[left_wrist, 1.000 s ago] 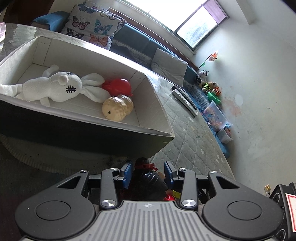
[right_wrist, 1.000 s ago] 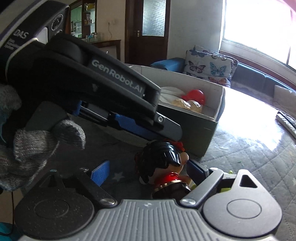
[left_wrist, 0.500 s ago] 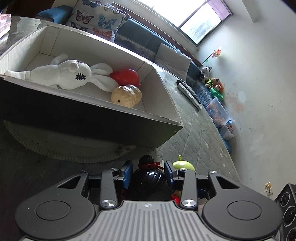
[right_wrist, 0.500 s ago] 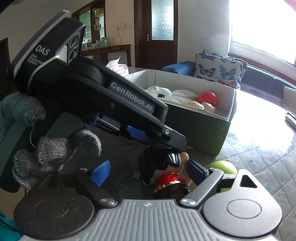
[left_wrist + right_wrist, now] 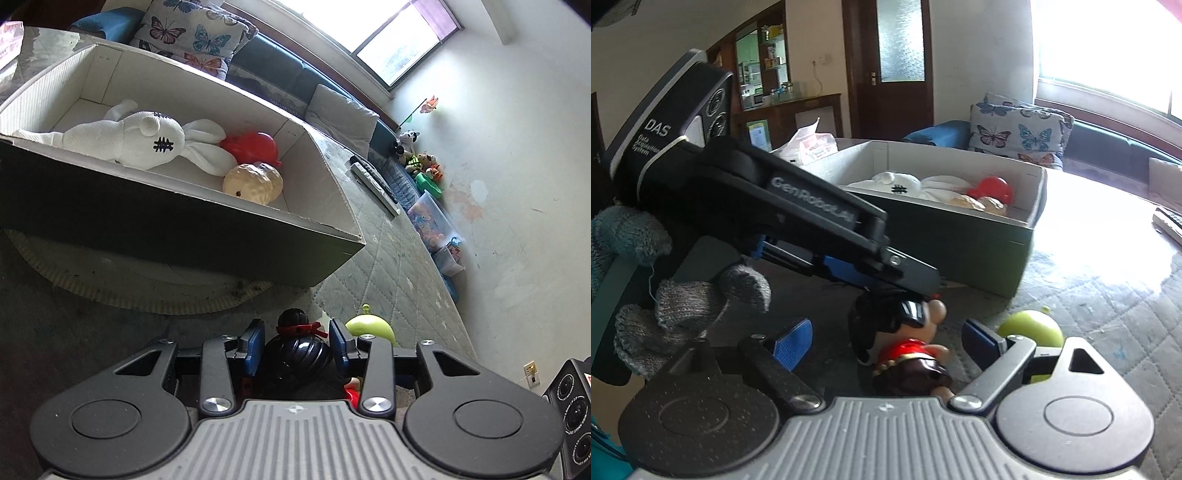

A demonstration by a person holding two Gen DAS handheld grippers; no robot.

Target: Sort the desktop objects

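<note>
A small doll (image 5: 905,339) with black hair, sunglasses and a red top leans on the quilted table cover. Its head (image 5: 297,350) sits between the blue pads of my left gripper (image 5: 296,343), which touch both sides while the jaws are opening. In the right wrist view the left gripper (image 5: 916,284) reaches over the doll from the left, held by a gloved hand (image 5: 676,306). My right gripper (image 5: 886,338) is open wide, one finger on each side of the doll, touching neither. A lime-green toy (image 5: 369,326) lies just right of the doll.
A dark open box (image 5: 184,229) stands close behind, holding a white plush rabbit (image 5: 129,138), a red toy (image 5: 251,146) and a tan ball (image 5: 253,181). Remote controls (image 5: 373,182) lie farther right on the table. A sofa with cushions runs along the window.
The doll has sunk lower and tipped over between the right fingers. The green toy has come into view beside it. Both views have swung slightly towards the box.
</note>
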